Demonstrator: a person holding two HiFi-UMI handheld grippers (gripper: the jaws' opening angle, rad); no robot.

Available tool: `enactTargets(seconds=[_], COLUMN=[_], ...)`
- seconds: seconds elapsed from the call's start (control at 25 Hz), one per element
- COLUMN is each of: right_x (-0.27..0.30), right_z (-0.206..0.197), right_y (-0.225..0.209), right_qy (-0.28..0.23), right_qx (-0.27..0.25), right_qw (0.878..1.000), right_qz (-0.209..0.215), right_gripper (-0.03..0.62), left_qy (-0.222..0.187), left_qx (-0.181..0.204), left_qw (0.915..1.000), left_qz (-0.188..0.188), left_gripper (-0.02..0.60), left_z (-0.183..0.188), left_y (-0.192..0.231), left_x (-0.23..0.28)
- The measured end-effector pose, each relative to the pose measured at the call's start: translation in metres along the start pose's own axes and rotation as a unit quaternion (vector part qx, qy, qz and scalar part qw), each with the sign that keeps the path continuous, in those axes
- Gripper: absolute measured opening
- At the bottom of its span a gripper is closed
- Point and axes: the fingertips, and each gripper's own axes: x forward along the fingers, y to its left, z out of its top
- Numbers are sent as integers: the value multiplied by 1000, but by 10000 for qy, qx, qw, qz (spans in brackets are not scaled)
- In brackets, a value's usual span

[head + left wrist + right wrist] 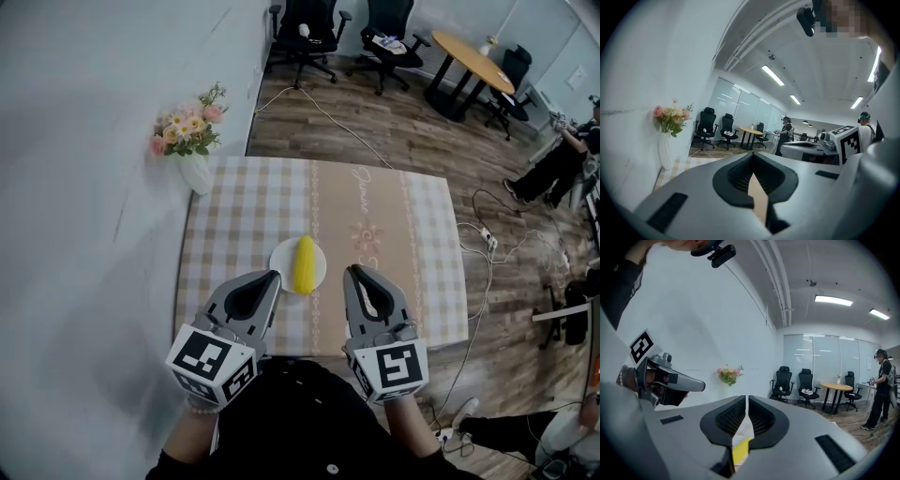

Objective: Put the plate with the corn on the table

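Corn [304, 263] is seen lying on a plate [280, 260] on the worktop [394, 234], between the left claw [271, 278] and right claw [353, 273] (both closed, nothing gripped), near their tips.

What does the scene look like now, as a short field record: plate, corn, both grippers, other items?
plate: white, resting on the checked table, near its front edge
corn: yellow cob lying on the plate
left gripper: jaws together, empty, just left of the plate
right gripper: jaws together, empty, right of the plate
vase of flowers: table's far left corner, by the wall
task state: plate appears already set down, unheld
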Motion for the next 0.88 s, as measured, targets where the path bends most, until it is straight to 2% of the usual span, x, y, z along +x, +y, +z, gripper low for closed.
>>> enactTargets(seconds=[0.16,0.88], right_x=[0,-2], right_z=[-5,-6], right_y=[6,6], right_qy=[54,76], right_qx=[-82,-53], right_qw=[9999,9999], right_qz=[107,100], right_gripper=[51,46], left_qy=[2,71], left_qx=[10,-7], left_qw=[10000,9999], left_qz=[-24,-111], left_gripper=[14,14], left_z=[-1,-6], left_y=[-1,-7], left_x=[0,4])
